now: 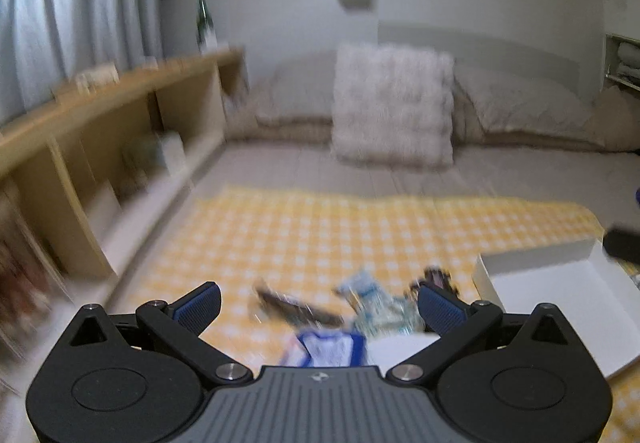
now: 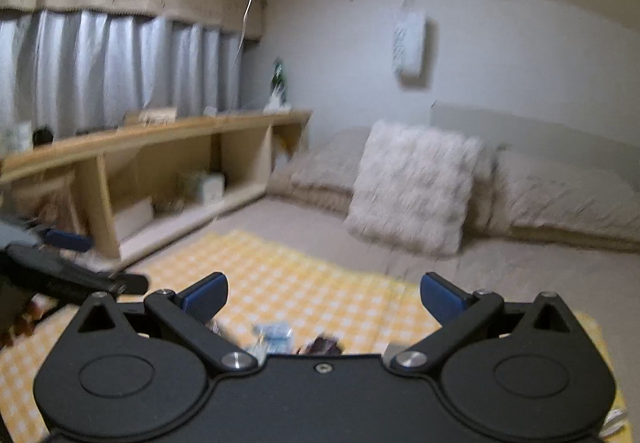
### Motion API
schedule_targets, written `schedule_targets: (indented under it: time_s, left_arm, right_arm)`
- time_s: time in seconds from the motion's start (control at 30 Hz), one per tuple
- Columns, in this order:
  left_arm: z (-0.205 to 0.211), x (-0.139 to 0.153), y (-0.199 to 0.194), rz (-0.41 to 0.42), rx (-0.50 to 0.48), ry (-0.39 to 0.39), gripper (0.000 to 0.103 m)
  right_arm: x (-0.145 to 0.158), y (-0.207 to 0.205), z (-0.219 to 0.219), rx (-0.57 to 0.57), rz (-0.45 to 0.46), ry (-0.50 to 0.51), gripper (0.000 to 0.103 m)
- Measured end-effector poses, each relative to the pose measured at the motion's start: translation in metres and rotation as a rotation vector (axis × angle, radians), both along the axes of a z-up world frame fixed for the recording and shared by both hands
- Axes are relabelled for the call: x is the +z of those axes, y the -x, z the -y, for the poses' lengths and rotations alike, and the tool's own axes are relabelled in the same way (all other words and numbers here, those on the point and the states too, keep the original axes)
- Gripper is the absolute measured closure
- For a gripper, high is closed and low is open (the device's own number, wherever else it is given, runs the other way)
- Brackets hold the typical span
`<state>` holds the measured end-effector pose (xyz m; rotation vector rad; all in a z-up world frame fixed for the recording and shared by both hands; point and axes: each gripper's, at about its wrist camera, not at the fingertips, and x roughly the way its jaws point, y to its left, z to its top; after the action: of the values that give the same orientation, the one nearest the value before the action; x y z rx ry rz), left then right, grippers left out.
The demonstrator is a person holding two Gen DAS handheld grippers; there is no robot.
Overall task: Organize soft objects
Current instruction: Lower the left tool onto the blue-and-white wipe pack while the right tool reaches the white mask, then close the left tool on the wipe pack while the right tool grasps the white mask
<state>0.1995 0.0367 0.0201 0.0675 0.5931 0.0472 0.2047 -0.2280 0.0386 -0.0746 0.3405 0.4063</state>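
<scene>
Nearest, we hold the left gripper (image 1: 318,301) and right gripper (image 2: 323,295) with jaws spread wide and empty, presumably poised to pick. Just beyond, small soft packets (image 1: 374,301), blue, white and dark, lie clustered on the yellow checked cloth (image 1: 320,227), with an open white cardboard box (image 1: 560,307) to their right, likely their destination. Farthest, a fluffy white cushion (image 1: 394,103) leans on beige pillows (image 1: 524,101).

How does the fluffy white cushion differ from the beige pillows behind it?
The fluffy white cushion is square, shaggy and propped upright; the beige pillows are smoother, longer and lie flat. The cushion is near white, the pillows tan. The cushion stands in front, partly hiding the pillows. Both rest at the far end of the bed, beyond the yellow checked cloth.
</scene>
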Motion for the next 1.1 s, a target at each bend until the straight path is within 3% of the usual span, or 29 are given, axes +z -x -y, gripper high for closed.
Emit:
schedule_targets:
  time_s: [0.13, 0.3, 0.37, 0.6, 0.83, 0.97, 1.1]
  left_arm:
    - [-0.014, -0.030, -0.028, -0.126, -0.037, 0.050, 0.000]
    - [-0.020, -0.068, -0.049, -0.252, -0.061, 0.018, 0.004]
    - [-0.024, -0.082, -0.057, -0.296, -0.067, 0.017, 0.011]
    - [-0.021, -0.115, -0.078, -0.425, -0.085, -0.008, 0.013]
    - [-0.026, -0.132, -0.093, -0.501, -0.076, 0.004, 0.046]
    - [-0.030, -0.135, -0.098, -0.518, -0.069, 0.033, 0.059]
    - [-0.025, -0.131, -0.098, -0.507, -0.060, 0.030, 0.069]
  right_arm:
    - [-0.026, -0.014, -0.014, 0.053, -0.065, 0.037, 0.000]
    - [-0.061, -0.037, -0.029, 0.116, -0.161, 0.098, 0.000]
    - [-0.077, -0.045, -0.039, 0.146, -0.213, 0.136, 0.000]
    - [-0.125, -0.063, -0.079, 0.302, -0.304, 0.261, 0.000]
    - [-0.148, -0.075, -0.111, 0.408, -0.329, 0.329, 0.003]
    - [-0.158, -0.083, -0.118, 0.438, -0.352, 0.350, 0.014]
    - [-0.168, -0.089, -0.121, 0.457, -0.407, 0.375, 0.034]
